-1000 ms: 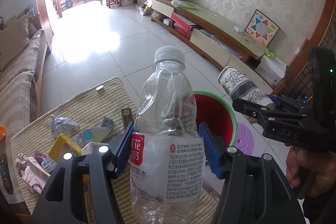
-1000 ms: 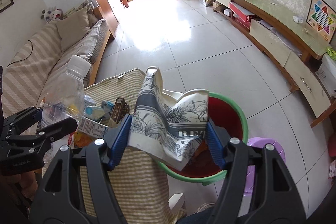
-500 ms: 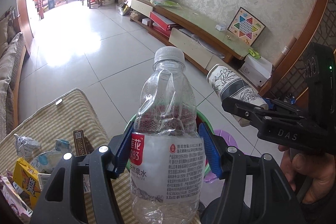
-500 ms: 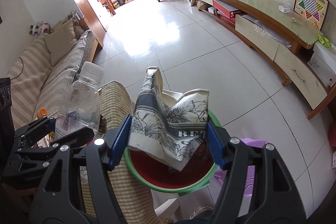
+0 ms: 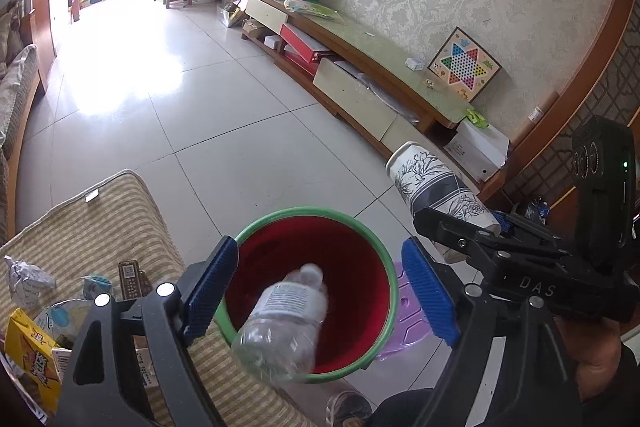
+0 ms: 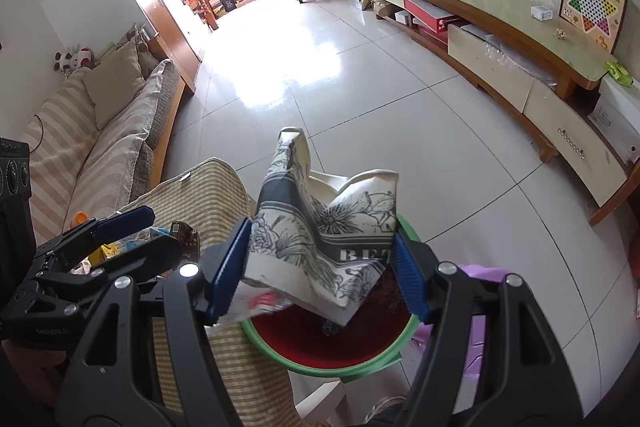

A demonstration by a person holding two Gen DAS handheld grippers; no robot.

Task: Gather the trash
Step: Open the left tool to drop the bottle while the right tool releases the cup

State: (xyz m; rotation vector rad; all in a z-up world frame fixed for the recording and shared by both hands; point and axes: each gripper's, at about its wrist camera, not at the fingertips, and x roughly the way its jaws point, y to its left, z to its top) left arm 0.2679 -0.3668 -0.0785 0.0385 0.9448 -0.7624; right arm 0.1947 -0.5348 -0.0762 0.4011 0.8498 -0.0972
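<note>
- On the striped cloth at far left lie wrappers: a yellow box, a foil packet, a brown pack.
- Just right of it, the left gripper hangs over the bin, jaws apart, gripping nothing.
- Between its pads the bottle is blurred, tilted, partly inside the bin's rim.
- Under the bin's right edge shows a purple stool.
- Further right, the right gripper is clamped on a crushed paper cup above the bin.
- Behind runs a TV bench with a checkers board.
</note>
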